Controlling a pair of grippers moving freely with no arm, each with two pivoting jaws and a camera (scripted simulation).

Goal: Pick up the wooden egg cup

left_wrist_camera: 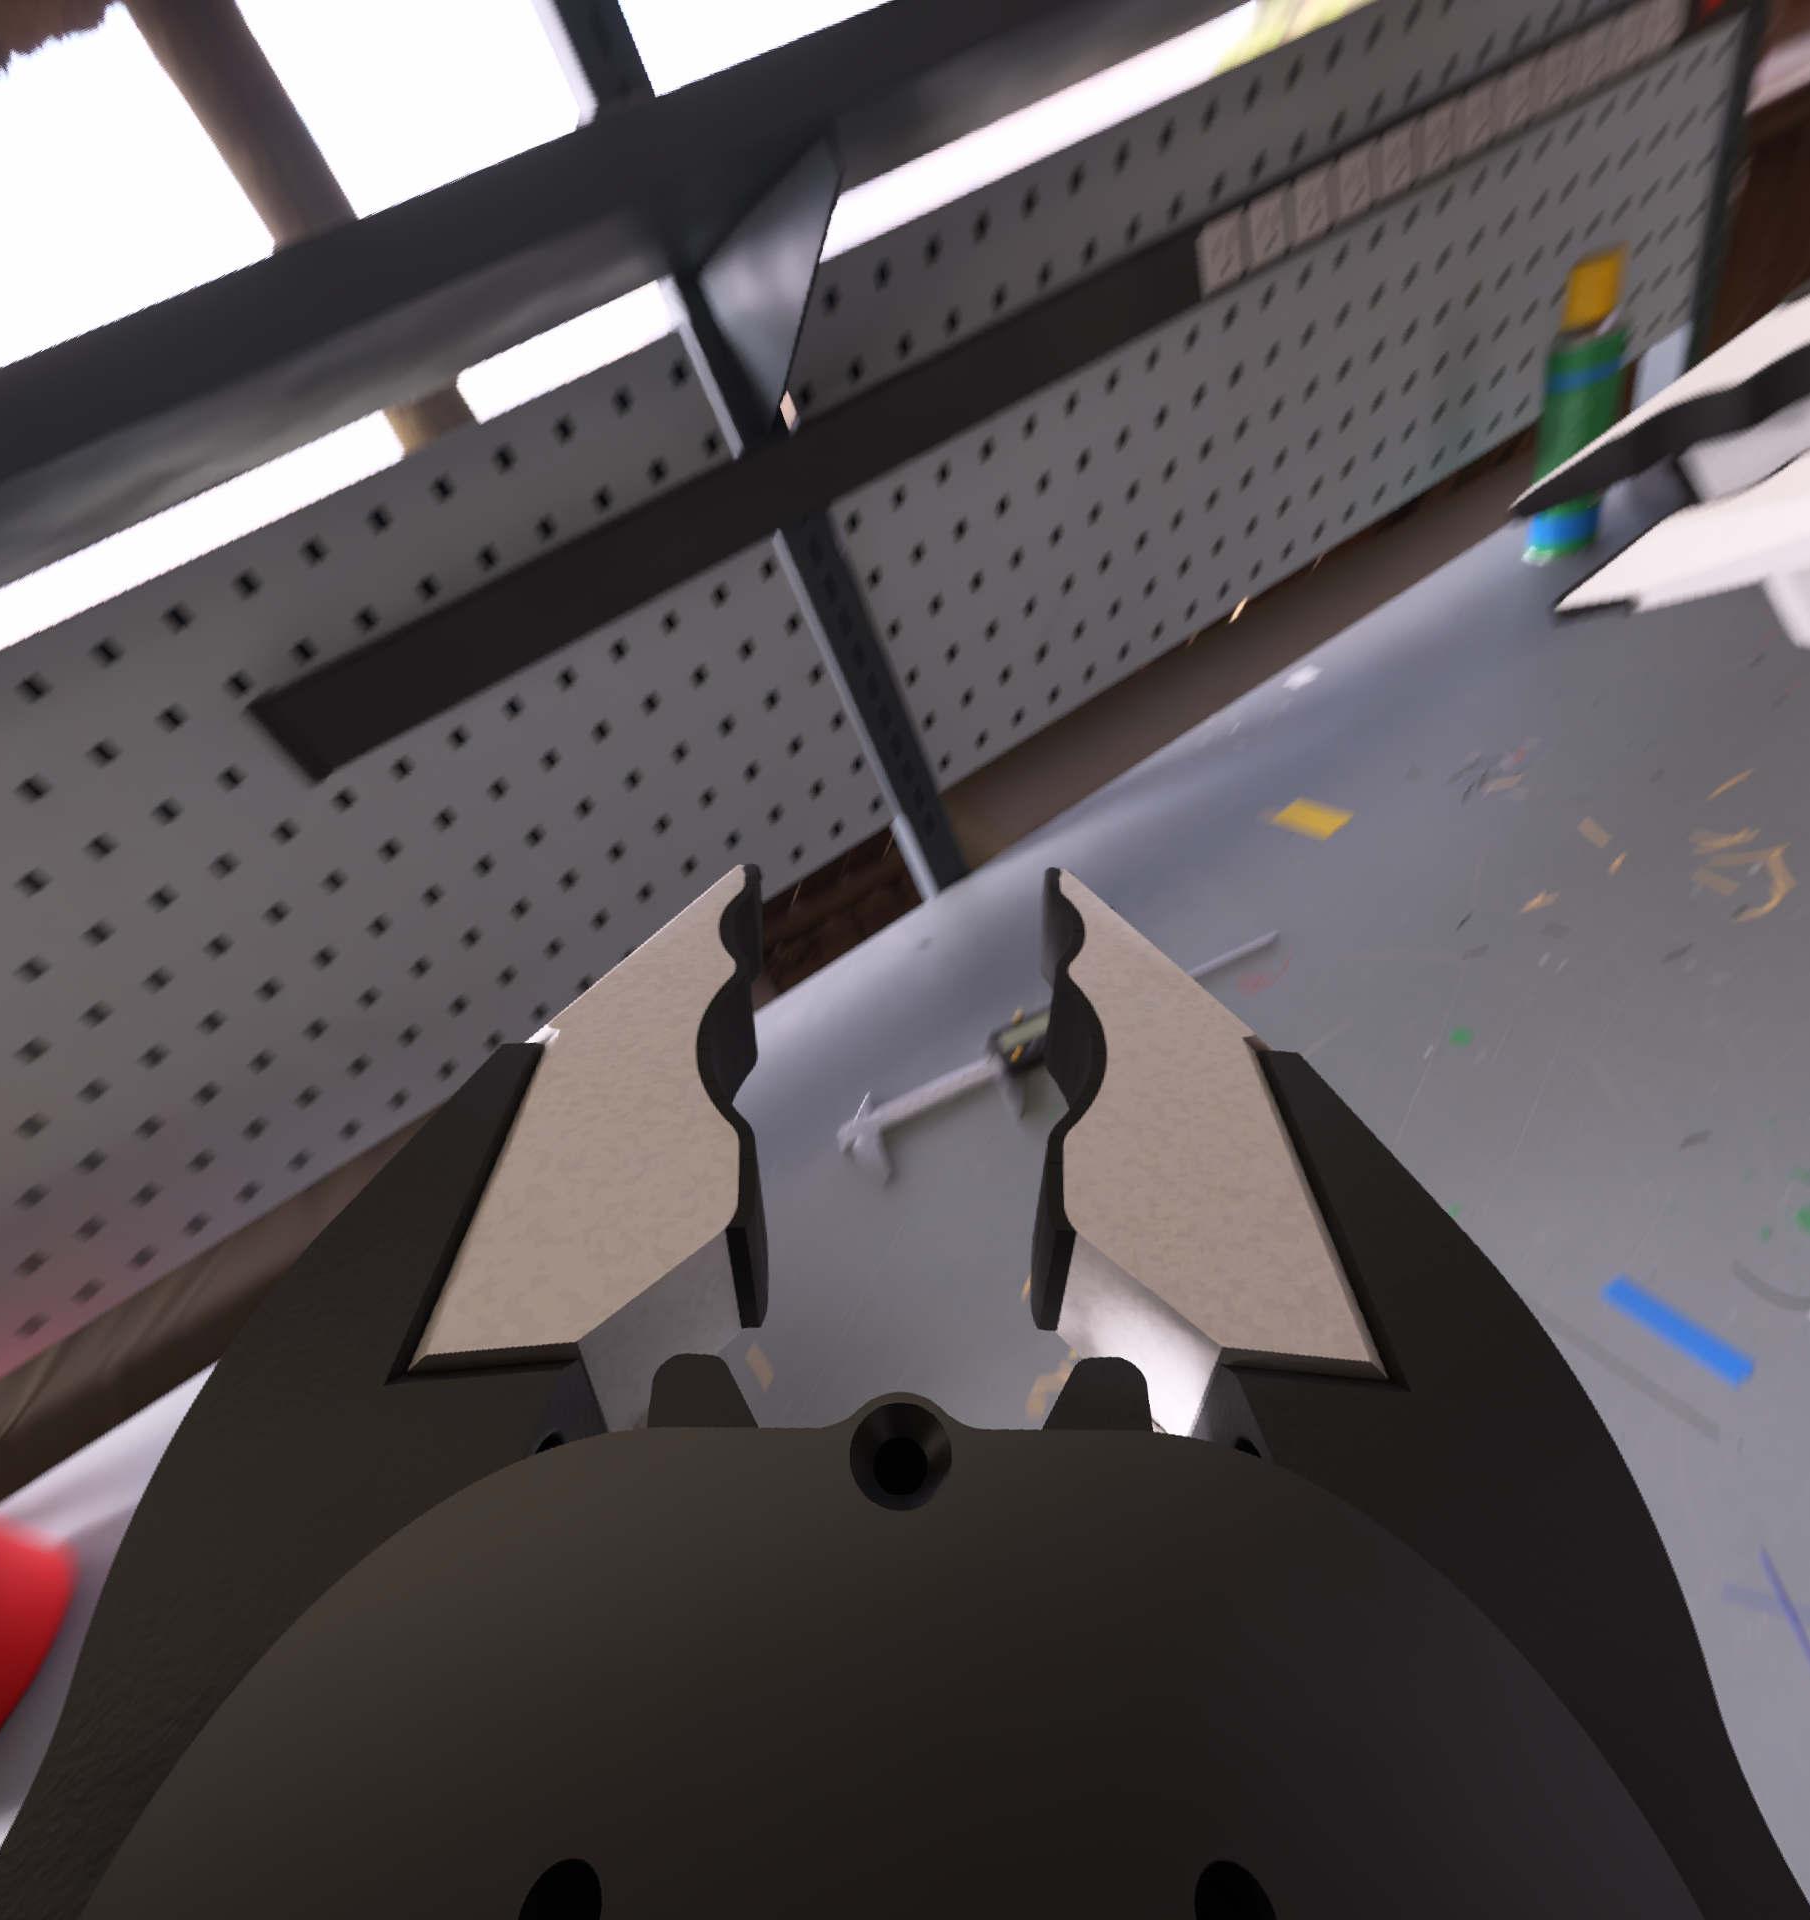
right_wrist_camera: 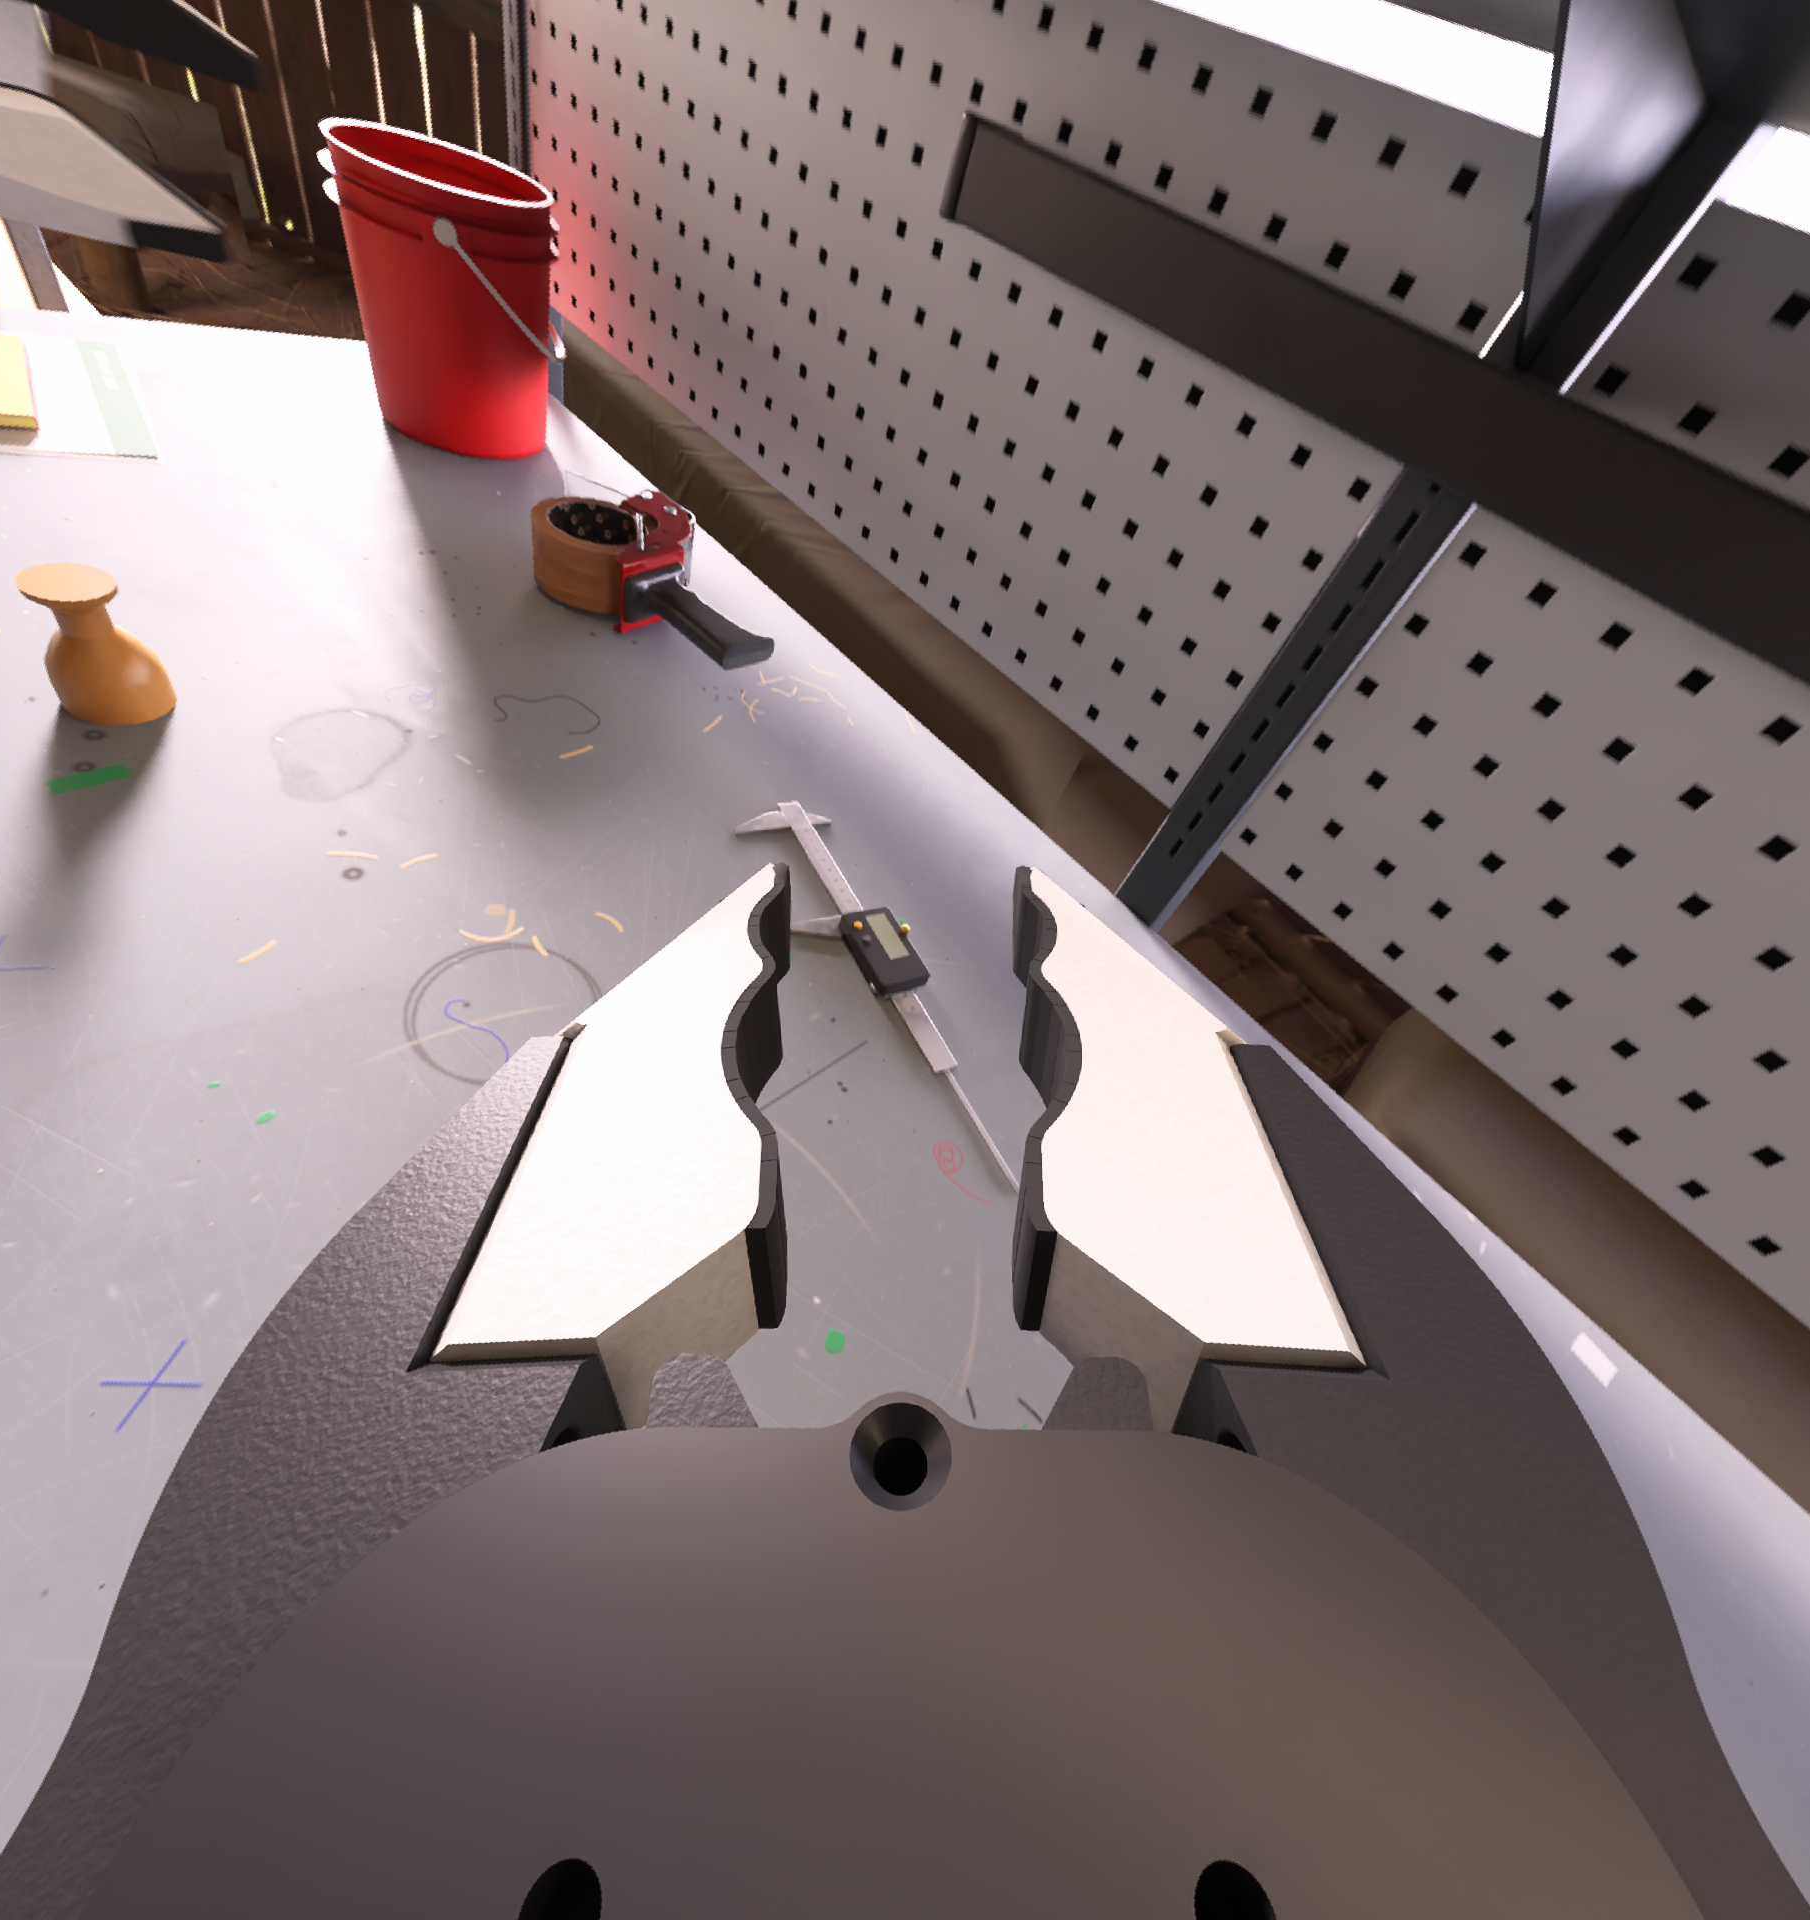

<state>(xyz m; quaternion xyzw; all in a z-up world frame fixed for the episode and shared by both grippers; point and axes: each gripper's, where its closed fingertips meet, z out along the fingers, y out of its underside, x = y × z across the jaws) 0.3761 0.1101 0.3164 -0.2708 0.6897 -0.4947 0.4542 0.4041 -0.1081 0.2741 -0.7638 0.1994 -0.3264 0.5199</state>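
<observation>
Wooden egg cup (right_wrist_camera: 101, 649) stands inverted on the grey worktop (right_wrist_camera: 257, 1039), well left of the tape dispenser (right_wrist_camera: 620, 561). Likely light, rigid, smooth; narrow waist offers best hold. Right gripper (right_wrist_camera: 899, 914) and left gripper (left_wrist_camera: 899, 914): both jaws apart, empty.

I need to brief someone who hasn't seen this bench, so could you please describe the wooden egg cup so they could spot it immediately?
Start at the red bucket standing on the grey workbench by the pegboard wall. Out from it, away from the wall and past the tape dispenser, sits the wooden egg cup. It is the only plain, orange-brown turned-wood piece there, standing alone upside down, its flat round foot on top and its bulbous bowl against the bench.
</observation>
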